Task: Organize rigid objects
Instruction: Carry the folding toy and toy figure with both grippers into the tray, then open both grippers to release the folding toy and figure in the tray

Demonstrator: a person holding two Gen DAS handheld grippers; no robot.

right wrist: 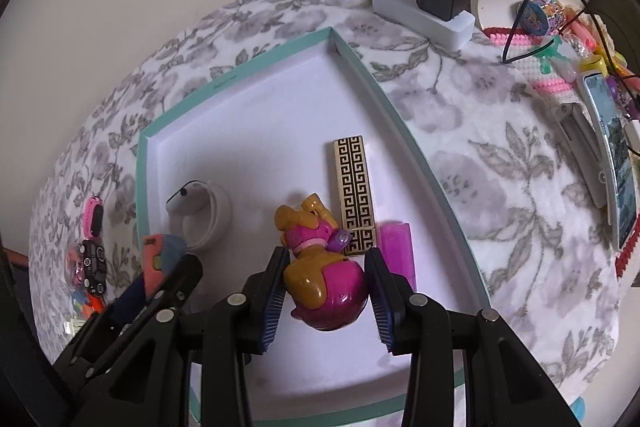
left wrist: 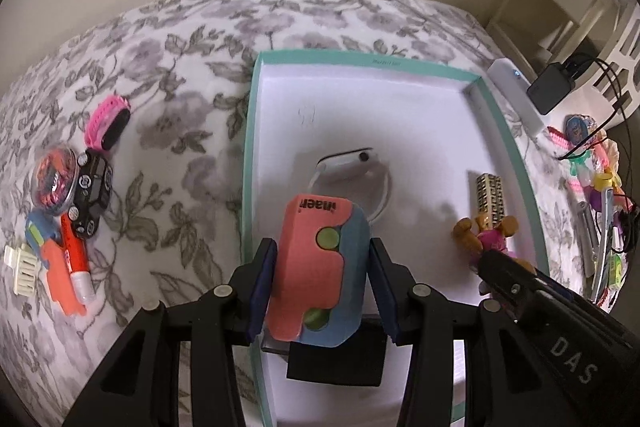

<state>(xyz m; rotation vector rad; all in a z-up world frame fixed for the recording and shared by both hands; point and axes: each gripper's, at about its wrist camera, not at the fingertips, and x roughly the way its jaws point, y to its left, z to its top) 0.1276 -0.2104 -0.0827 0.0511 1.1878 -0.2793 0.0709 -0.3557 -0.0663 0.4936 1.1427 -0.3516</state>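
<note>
My left gripper [left wrist: 322, 247] is shut on a salmon and blue toy block [left wrist: 316, 271] with green buttons, held over the near part of a white tray with a teal rim [left wrist: 250, 147]. In the right wrist view, my right gripper [right wrist: 328, 253] is shut on a pink and tan pup figure [right wrist: 320, 279] above the same tray [right wrist: 362, 67]. Inside the tray lie a white smartwatch [right wrist: 200, 215], a gold and black patterned bar [right wrist: 354, 187] and a magenta bar [right wrist: 396, 247]. The right gripper [left wrist: 492, 263] shows at the left wrist view's right edge, and the left gripper [right wrist: 176, 267] at the right wrist view's lower left.
The tray rests on a floral bedspread [left wrist: 168, 99]. Left of it lie a pink watch [left wrist: 107, 125], a black toy car [left wrist: 91, 193] and an orange toy blaster [left wrist: 66, 267]. To the right are a white power strip [right wrist: 424, 11] with a black charger, a phone [right wrist: 614, 155] and small toys.
</note>
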